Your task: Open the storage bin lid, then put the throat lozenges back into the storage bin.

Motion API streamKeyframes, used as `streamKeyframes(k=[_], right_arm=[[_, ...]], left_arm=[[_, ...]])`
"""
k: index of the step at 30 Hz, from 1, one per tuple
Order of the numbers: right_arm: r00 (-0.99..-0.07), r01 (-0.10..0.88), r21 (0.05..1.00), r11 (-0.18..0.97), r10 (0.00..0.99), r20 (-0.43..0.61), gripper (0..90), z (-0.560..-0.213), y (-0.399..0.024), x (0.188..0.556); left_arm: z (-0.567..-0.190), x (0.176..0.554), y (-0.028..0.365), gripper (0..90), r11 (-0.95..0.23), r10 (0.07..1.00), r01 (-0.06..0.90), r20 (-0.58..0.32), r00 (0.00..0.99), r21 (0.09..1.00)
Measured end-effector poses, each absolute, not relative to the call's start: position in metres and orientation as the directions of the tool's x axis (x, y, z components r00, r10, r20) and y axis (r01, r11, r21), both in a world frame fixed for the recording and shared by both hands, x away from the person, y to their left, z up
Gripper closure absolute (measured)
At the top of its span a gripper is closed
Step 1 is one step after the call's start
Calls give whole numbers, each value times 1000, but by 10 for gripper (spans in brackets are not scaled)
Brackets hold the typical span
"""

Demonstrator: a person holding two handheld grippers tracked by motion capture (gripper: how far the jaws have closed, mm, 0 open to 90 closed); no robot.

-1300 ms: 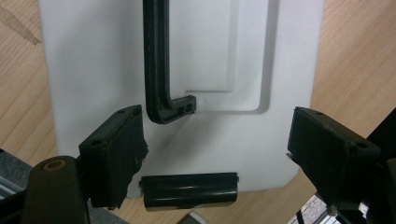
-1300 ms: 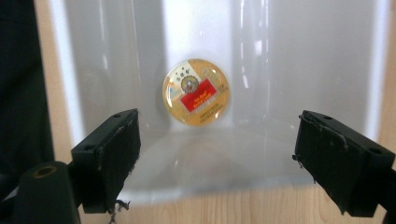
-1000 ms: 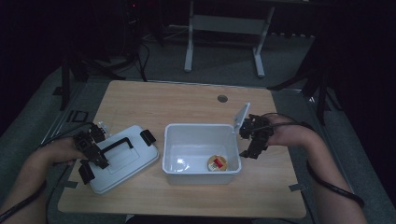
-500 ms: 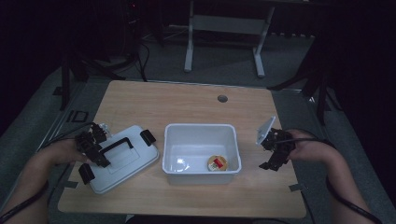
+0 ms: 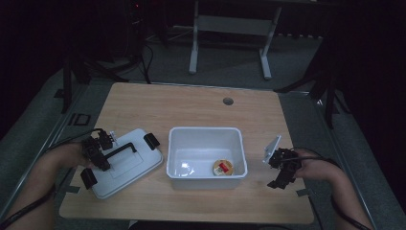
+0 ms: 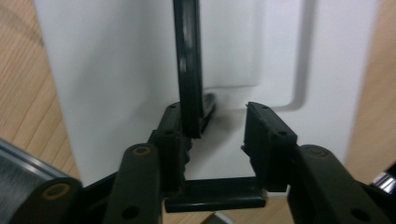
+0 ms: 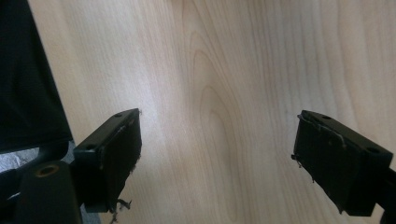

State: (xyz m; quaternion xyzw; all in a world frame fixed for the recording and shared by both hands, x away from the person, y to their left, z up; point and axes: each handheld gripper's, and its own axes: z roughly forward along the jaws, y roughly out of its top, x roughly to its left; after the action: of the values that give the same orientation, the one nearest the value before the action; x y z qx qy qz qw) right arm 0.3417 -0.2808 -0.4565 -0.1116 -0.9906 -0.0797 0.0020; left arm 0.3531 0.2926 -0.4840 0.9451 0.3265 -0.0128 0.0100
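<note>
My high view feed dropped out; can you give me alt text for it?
A white bin holding a small round item sits mid-table. The left hand-held gripper is at the black handle of the white lid; the right hand-held gripper hovers open beside the bin.

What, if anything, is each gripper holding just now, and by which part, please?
The left gripper has just been closing around the black handle of the white lid; one pad touches it, with no firm grip yet. The right gripper is open over bare table, holding nothing.

One white lid [image 5: 128,163], one white bin [image 5: 207,151], one small round tin [image 5: 222,167], two grippers [image 5: 98,152] [image 5: 281,167]
</note>
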Motion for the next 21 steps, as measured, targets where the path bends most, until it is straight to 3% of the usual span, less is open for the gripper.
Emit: streamKeyframes(k=[17, 21], right_arm=[[-973, 228, 142, 963, 230, 1, 151, -480, -285, 339], [-972, 232, 137, 963, 233, 9, 152, -484, -285, 338]], left_arm=[[-492, 358, 294, 825, -764, 644, 645, -69, 762, -7], [-492, 360, 295, 829, -755, 654, 656, -80, 752, -12]])
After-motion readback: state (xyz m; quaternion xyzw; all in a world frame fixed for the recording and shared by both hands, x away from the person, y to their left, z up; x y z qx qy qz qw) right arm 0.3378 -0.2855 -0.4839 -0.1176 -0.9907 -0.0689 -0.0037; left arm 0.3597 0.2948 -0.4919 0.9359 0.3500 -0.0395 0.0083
